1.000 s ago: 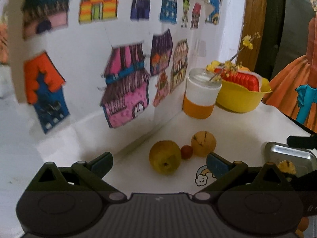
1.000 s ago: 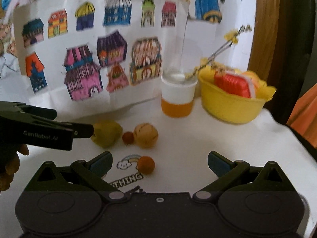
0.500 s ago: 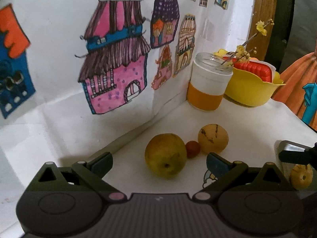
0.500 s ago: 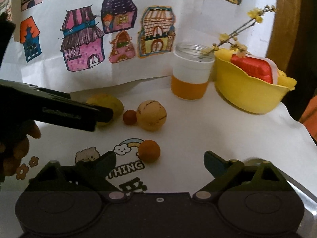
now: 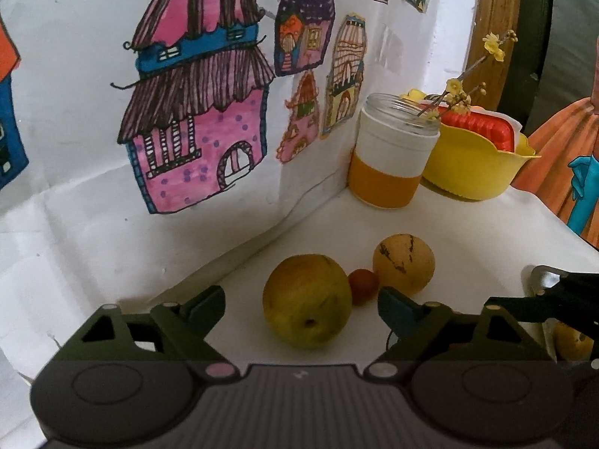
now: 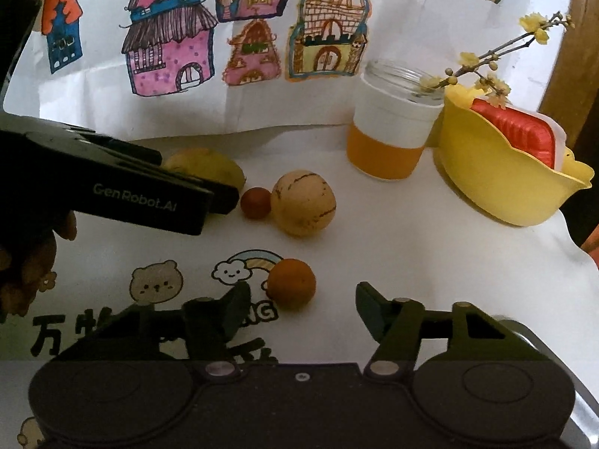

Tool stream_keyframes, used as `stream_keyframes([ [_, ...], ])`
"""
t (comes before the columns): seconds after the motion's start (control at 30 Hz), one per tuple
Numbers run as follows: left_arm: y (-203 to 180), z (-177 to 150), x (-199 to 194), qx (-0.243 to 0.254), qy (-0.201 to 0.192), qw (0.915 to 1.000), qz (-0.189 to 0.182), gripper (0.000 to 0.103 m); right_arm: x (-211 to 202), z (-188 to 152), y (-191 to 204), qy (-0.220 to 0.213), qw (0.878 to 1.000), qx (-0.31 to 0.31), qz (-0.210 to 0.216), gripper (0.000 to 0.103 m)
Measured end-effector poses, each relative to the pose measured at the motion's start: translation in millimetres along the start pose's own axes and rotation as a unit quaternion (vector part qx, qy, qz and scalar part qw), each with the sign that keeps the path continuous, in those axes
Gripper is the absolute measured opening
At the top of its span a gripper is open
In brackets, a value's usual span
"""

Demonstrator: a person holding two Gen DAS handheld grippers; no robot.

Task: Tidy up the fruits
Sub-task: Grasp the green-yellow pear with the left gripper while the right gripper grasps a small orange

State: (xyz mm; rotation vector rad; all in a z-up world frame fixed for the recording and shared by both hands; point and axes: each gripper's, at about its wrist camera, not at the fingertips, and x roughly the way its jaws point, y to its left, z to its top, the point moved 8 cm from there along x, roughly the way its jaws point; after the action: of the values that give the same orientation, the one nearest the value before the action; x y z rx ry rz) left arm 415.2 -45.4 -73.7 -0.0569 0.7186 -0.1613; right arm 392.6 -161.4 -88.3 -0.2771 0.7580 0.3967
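A yellow-green pear (image 5: 307,301) lies on the white table between the fingers of my left gripper (image 5: 301,305). Its jaws are closing, with gaps left on both sides of the pear. Beside the pear sit a small red fruit (image 5: 363,286) and a tan streaked round fruit (image 5: 404,263). In the right wrist view a small orange fruit (image 6: 291,286) lies just ahead of my right gripper (image 6: 303,307), between its fingertips. Those jaws are closing too and their pads do not touch it. The left gripper (image 6: 191,177) partly hides the pear (image 6: 204,164) there.
An orange-and-white glass jar (image 6: 393,134) with a flowering twig and a yellow bowl (image 6: 505,176) holding a red box stand at the back right. A paper sheet of drawn houses forms the back wall. A metal tray (image 5: 539,273) with a yellow fruit (image 5: 569,340) lies at the right.
Both grippers have come down and closer to the fruits. The right jaws have narrowed a lot around the orange fruit. The left jaws have narrowed slightly around the pear.
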Motion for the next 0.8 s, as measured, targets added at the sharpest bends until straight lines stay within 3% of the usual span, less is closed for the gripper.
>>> stream_keyframes([
  [0.47, 1.3, 0.4, 2.7, -0.016, 0.003, 0.9998, -0.012, 0.057, 7.5, 4.2, 0.5, -0.005, 1.0, -0.005, 0.021, 0.031],
  [0.8, -1.2, -4.2, -4.7, -0.011, 0.002, 0.9999, -0.011, 0.056, 3.2, 5.4, 3.2, -0.011, 1.0, -0.014, 0.023, 0.03],
])
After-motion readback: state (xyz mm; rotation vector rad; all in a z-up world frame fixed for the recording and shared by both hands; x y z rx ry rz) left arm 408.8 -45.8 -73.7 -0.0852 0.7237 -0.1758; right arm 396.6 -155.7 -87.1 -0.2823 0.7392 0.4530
